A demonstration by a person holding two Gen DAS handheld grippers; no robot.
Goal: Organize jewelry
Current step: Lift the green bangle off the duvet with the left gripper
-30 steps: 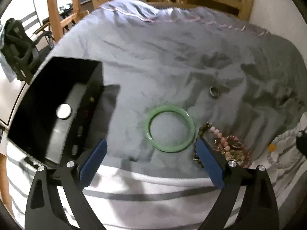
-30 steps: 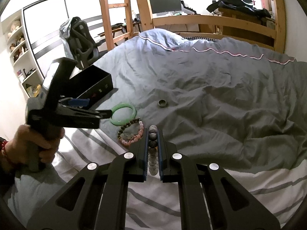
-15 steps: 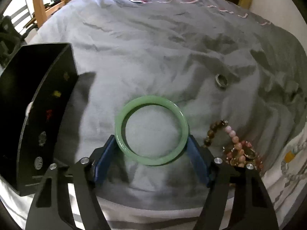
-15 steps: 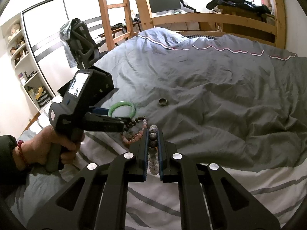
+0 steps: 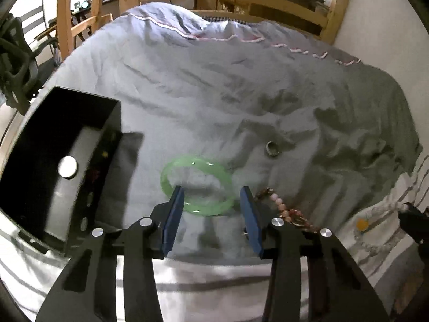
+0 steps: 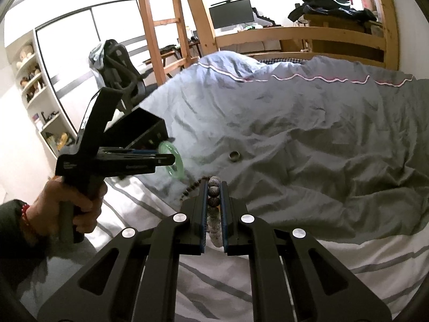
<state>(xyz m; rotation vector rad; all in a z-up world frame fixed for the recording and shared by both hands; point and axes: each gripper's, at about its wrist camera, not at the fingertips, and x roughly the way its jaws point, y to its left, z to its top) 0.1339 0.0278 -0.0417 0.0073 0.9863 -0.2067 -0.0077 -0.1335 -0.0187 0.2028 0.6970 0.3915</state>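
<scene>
My left gripper (image 5: 211,197) is shut on the green bangle (image 5: 197,185) and holds it tilted above the grey duvet; the right wrist view shows the bangle (image 6: 174,161) lifted at the gripper's tip. The black jewelry box (image 5: 53,161) stands open just to the left, also in the right wrist view (image 6: 146,131). My right gripper (image 6: 214,187) is shut on a grey stone bead bracelet (image 6: 214,201). A silver ring (image 5: 272,149) lies on the duvet. A brown and pink bead bracelet (image 5: 281,209) lies beside the left gripper's right finger.
A white bead strand (image 5: 375,230) lies on the striped sheet at right. The wooden bed frame (image 6: 308,35) and ladder (image 6: 166,21) stand behind the bed. An office chair (image 6: 118,64) and shelves (image 6: 32,80) are at left.
My left gripper closed on the green bangle and lifted it off the duvet, tilting it. The right gripper stayed still, holding the bead bracelet.
</scene>
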